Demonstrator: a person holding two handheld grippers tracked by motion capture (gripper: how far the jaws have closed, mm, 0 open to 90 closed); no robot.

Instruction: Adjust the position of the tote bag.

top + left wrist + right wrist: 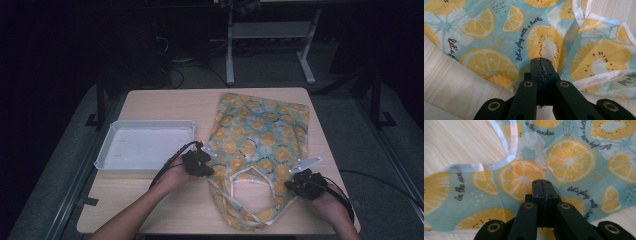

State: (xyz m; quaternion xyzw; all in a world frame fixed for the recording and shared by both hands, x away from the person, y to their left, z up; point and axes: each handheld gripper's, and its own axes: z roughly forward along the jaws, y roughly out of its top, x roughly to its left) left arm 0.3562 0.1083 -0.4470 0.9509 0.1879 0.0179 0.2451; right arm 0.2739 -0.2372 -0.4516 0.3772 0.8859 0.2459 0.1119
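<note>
A printed cloth garment — pale blue with orange citrus slices and lines of script — is spread flat on the right half of the wooden tabletop. Its body lies toward the far edge, while its white-trimmed straps and rounded neck opening are turned toward the person at the near edge. To its left, apart from the cloth, a white shallow tray is set on the tabletop.

The left gripper is held at the garment's left edge, near the point where the left strap begins. In the left gripper view its jaws are seen pressed together, tip to tip, above a kiwi-like slice on the print; whether any cloth is pinched between them cannot be told. A white-bound hem is seen just to the side of the jaws.

The right gripper is held at the garment's near right corner, beside the right strap. Its jaws are likewise seen closed against each other in the right gripper view, over an orange slice, with the curved white trim of the neck opening farther off — again, a grip on the fabric cannot be confirmed.

Both forearms enter from the near edge.
</note>
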